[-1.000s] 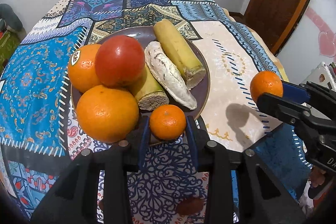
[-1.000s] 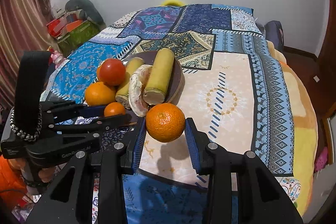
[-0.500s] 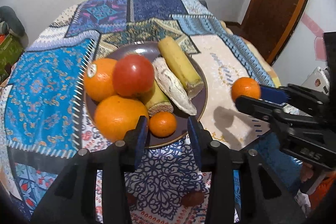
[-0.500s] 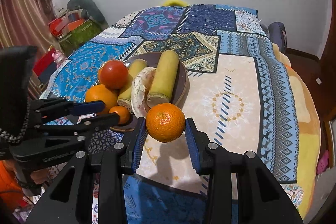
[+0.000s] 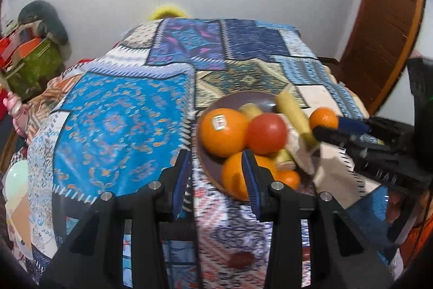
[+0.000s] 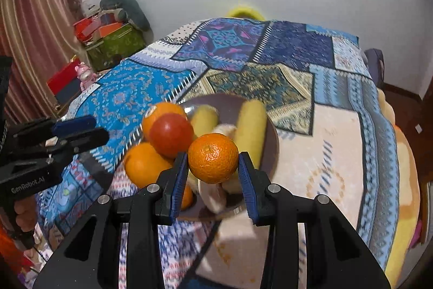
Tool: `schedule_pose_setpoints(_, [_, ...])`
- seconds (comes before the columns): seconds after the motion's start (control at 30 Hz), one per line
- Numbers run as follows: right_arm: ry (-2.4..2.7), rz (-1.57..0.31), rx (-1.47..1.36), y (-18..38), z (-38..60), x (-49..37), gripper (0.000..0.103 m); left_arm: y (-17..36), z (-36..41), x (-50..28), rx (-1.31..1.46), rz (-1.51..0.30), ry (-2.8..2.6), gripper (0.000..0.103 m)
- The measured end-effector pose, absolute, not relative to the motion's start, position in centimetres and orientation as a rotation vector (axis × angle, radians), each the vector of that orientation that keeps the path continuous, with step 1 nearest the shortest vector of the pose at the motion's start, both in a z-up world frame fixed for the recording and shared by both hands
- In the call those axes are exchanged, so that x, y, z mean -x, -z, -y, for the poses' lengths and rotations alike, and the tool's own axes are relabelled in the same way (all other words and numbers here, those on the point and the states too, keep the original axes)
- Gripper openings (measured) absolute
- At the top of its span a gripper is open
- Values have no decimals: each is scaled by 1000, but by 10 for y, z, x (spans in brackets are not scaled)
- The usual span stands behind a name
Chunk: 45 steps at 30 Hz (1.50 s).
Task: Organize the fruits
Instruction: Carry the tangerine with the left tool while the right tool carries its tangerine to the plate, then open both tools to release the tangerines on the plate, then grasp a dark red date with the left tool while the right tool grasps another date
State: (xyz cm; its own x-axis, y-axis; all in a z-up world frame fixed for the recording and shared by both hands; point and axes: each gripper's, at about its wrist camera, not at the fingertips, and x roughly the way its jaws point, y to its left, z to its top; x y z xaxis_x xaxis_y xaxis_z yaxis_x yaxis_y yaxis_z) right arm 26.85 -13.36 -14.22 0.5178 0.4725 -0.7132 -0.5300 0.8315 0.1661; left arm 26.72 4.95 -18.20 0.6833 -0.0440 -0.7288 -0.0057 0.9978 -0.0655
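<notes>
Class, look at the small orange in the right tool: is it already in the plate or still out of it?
Out. The small orange is clamped between the right tool pads, held above the plate of fruit.

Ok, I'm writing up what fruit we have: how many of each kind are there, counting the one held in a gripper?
Large oranges: 2
Mandarins: 2, one on the plate, one in the right gripper
Tomato: 1
Yellow banana pieces: 2
Pale peeled piece: 1
Total: 8
</notes>
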Motion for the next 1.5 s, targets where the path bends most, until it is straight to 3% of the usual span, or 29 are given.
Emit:
schedule_pose_setpoints(0.6, [-561,-853,152,164,97,-337,35,210,-90,-291,102,-831,-29,39])
schedule_pose_setpoints(0.83, [-554,-859,148,161,98,-337,49,208,-86,-287,98,-835,-20,39])
schedule_pose_setpoints(1.23, [-549,-806,146,115,125,-279,49,160,-72,-241,65,-770,-17,40])
schedule_pose_setpoints(1.5, [-549,-784,141,89,139,-224,49,133,-57,-197,35,-732,-9,51])
